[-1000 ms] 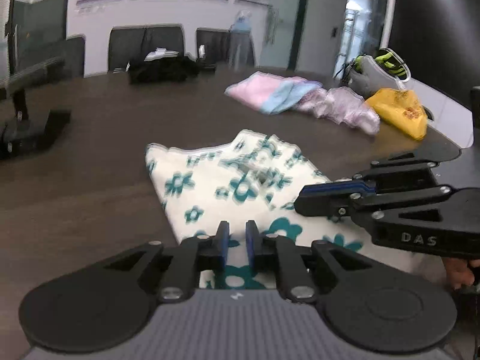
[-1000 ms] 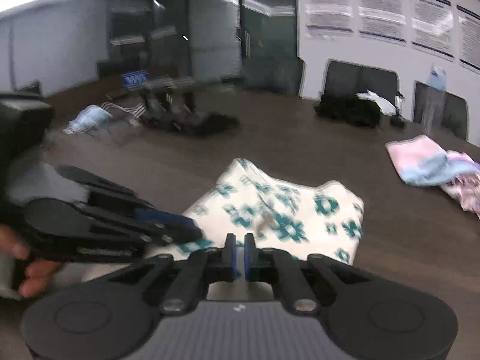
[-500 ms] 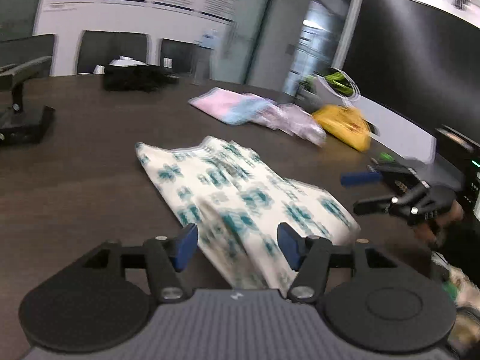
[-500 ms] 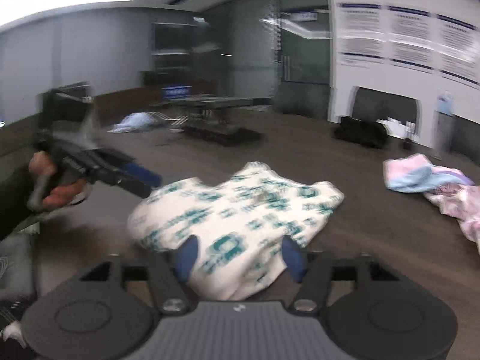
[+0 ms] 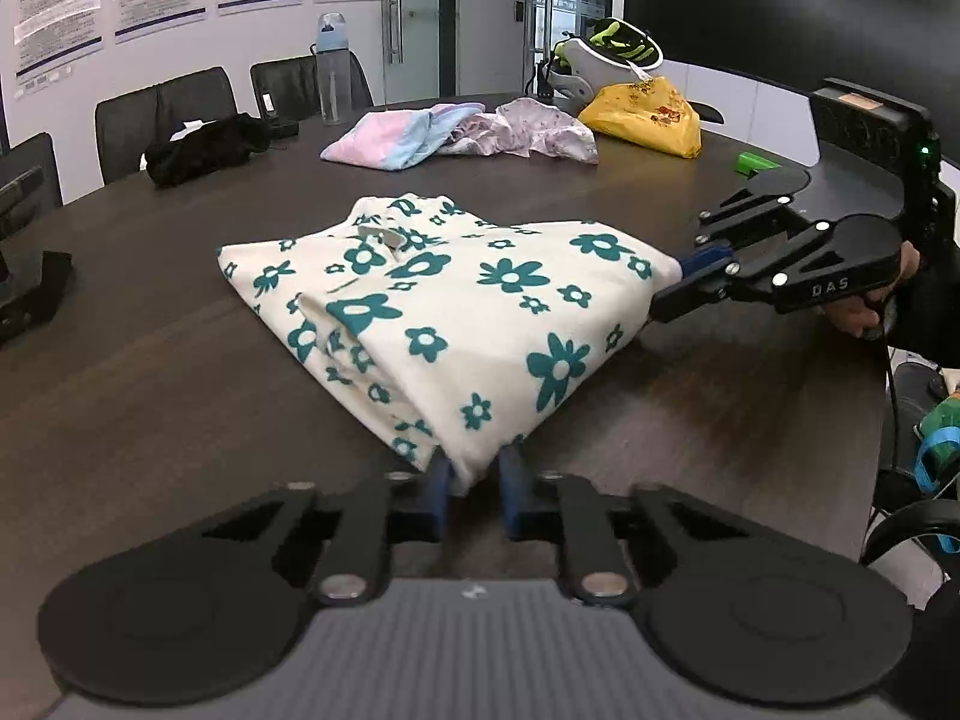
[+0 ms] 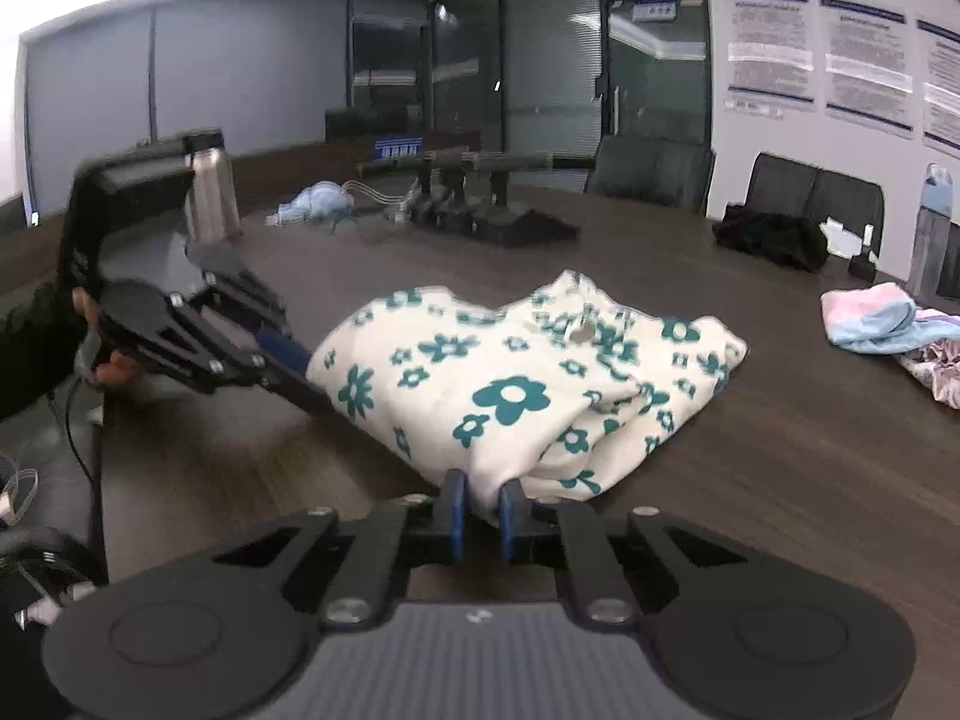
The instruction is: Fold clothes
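Observation:
A cream garment with teal flowers [image 5: 456, 300] lies folded in a thick bundle on the dark wooden table [image 5: 150, 360]. My left gripper [image 5: 474, 483] is shut on the bundle's near corner. My right gripper [image 6: 480, 501] is shut on the opposite near corner of the same garment [image 6: 528, 378]. In the left wrist view the right gripper [image 5: 681, 288] pinches the garment's right corner. In the right wrist view the left gripper [image 6: 300, 369] pinches its left corner.
A pink-and-blue cloth [image 5: 396, 138], a floral cloth [image 5: 528, 132] and a yellow bag [image 5: 648, 114] lie at the table's far side. A black bag [image 5: 204, 147], a water bottle [image 5: 330, 69] and chairs stand beyond. A green object [image 5: 753, 163] lies far right.
Both grippers were shut on the garment, opened and pulled apart half a second ago, and are now shut on the bundle's two near corners. The garment lies more compactly folded.

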`<move>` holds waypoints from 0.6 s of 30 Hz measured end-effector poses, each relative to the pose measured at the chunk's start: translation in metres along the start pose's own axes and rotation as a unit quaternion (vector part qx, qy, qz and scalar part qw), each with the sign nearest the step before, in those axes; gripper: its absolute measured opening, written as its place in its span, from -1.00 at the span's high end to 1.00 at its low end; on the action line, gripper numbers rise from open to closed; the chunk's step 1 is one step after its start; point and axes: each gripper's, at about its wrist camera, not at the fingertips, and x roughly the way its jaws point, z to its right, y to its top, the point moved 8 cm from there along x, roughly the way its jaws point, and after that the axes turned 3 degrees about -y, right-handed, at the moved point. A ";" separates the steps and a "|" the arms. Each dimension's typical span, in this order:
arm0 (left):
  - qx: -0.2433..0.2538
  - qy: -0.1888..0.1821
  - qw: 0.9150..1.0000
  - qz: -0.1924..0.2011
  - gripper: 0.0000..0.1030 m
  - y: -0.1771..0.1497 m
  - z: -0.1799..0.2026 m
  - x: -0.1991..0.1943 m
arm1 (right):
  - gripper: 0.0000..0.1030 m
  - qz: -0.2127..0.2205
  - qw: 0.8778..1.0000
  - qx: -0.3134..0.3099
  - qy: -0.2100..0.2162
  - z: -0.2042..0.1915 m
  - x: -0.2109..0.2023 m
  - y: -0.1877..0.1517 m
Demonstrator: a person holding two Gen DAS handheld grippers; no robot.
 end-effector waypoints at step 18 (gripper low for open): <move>-0.173 0.062 0.982 0.050 0.79 0.152 -0.159 0.083 | 0.84 0.035 0.969 0.216 -0.114 0.156 0.113 0.128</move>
